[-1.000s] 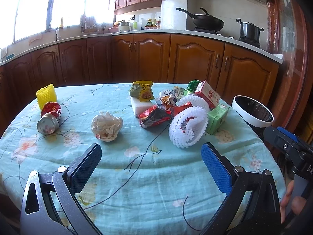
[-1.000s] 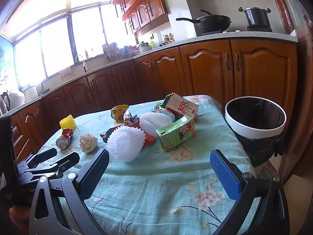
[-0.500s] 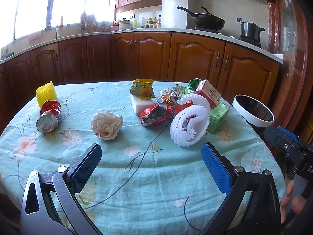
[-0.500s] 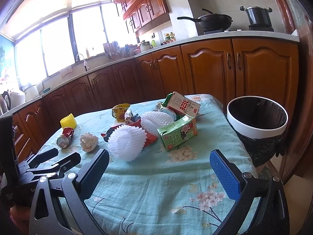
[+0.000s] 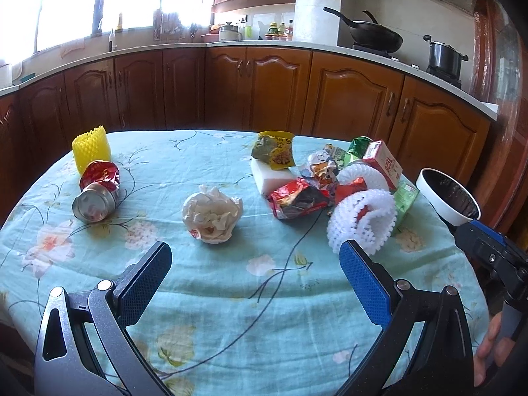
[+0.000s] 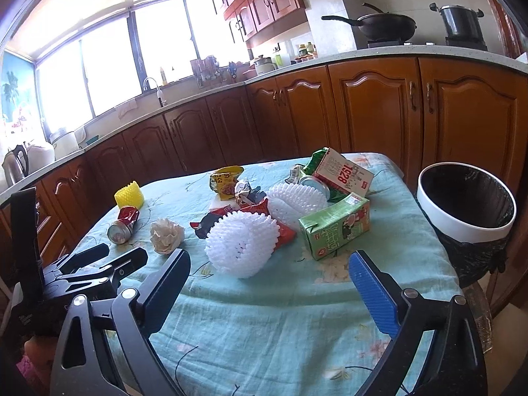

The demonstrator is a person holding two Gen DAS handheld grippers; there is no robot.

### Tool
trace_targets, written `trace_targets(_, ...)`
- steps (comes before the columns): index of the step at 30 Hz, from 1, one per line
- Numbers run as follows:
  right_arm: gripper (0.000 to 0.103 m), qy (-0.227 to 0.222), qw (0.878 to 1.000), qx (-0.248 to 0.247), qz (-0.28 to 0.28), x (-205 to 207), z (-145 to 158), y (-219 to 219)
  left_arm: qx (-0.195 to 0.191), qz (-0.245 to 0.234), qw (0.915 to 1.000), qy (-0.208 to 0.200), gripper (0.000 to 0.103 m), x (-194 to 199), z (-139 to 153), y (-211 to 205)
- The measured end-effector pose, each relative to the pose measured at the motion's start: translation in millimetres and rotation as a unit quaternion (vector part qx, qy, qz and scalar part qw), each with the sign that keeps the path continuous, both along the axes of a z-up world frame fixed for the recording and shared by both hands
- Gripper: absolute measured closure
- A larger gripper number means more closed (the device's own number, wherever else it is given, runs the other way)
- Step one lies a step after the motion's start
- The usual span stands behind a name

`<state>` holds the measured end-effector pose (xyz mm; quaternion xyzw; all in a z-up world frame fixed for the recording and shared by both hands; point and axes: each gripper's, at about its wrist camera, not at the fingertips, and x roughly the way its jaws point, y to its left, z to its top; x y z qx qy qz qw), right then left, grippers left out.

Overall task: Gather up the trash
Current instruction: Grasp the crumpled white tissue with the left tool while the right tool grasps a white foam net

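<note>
Trash lies on a table with a light blue flowered cloth [image 5: 231,283]. A crumpled paper ball [image 5: 211,214] sits just beyond my left gripper [image 5: 254,264], which is open and empty. A crushed can [image 5: 97,194] and a yellow foam net [image 5: 90,147] lie at the left. At the right is a heap: white foam nets [image 6: 242,242], snack wrappers [image 5: 297,196], a green carton [image 6: 336,226] and a red-white carton [image 6: 343,171]. My right gripper [image 6: 269,274] is open and empty, before the foam nets. A white bin with a black liner [image 6: 465,204] stands off the table's right edge.
Brown kitchen cabinets [image 5: 264,89] run behind the table under a counter with a wok [image 5: 373,36] and a pot [image 5: 444,54]. The left gripper also shows at the left of the right wrist view [image 6: 99,264]. A white sponge block [image 5: 270,176] lies in the heap.
Both grippers have moved slightly forward toward the trash; the paper ball and foam nets sit a little closer. Both stay open and nothing on the table has moved.
</note>
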<state>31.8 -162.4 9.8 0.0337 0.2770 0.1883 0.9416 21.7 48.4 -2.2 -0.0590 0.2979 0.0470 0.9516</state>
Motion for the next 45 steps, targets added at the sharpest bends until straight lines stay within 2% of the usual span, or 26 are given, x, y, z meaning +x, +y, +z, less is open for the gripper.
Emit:
trace_targets(5,0.023,0.023,1.0,-0.005,0.018,21.3,-6.0,19.2,0.001,0.028,0.9996,0.01,0.0,19.7,-2.2,28.2)
trace_targets(10,0.027,0.059,0.998,-0.002,0.024,47.8,-18.3,31.1,-0.004,0.043,0.9986,0.03,0.0,44.4,-8.8,49.5)
trace_targets(15,0.036,0.092,0.995,-0.006,0.028,68.3,-32.8,39.6,-0.018,0.038,0.9974,0.058,0.0,68.7,-22.5,60.9)
trace_targets(17,0.044,0.106,0.994,-0.003,0.033,73.6,-38.9,40.7,-0.021,0.036,0.9968,0.068,0.001,76.4,-28.2,61.2)
trace_targets(19,0.052,0.115,0.993,-0.004,0.035,77.9,-44.0,41.7,-0.02,0.032,0.9963,0.077,0.006,82.9,-33.4,59.7)
trace_targets(20,0.059,0.117,0.992,-0.005,0.036,78.5,-45.9,41.8,-0.018,0.03,0.996,0.082,0.013,85.8,-36.0,58.4)
trace_targets(21,0.062,0.119,0.992,-0.004,0.038,78.6,-46.5,41.6,-0.017,0.026,0.9955,0.089,0.025,89.4,-38.8,57.4)
trace_targets(22,0.072,0.118,0.992,-0.002,0.04,78.1,-46.8,41.1,-0.02,0.02,0.9948,0.098,0.034,92.2,-42.1,56.7)
trace_targets(23,0.082,0.117,0.992,0.0,0.042,76.9,-46.1,40.4,-0.028,0.011,0.9939,0.106,0.052,94.5,-44.8,56.6)
trace_targets(25,0.09,0.114,0.992,0.004,0.045,73.9,-44.2,38.0,-0.031,0.006,0.9942,0.103,0.06,93.0,-44.8,54.0)
trace_targets(26,0.093,0.112,0.993,0.007,0.047,71.7,-43.1,36.6,-0.026,0.004,0.9949,0.097,0.071,90.2,-42.3,52.0)
trace_targets(27,0.093,0.109,0.993,0.007,0.048,69.2,-41.8,35.2,-0.02,0.003,0.9954,0.093,0.086,87.2,-39.2,49.7)
trace_targets(28,0.093,0.106,0.993,0.006,0.049,67.0,-40.3,33.8,-0.021,-0.001,0.9955,0.092,0.088,84.7,-37.2,48.0)
trace_targets(36,0.094,0.08,0.995,0.022,0.046,43.7,-21.3,10.1,-0.043,-0.036,0.9963,0.065,0.088,50.4,-13.2,19.4)
trace_targets(41,0.094,0.067,0.997,0.033,0.019,32.8,-10.1,-19.5,-0.052,-0.085,0.994,0.046,0.088,39.8,7.0,-17.6)
trace_targets(45,0.094,0.063,0.997,0.039,-0.012,29.2,-7.6,-48.9,-0.056,-0.13,0.9889,0.045,0.088,41.8,15.7,-54.9)
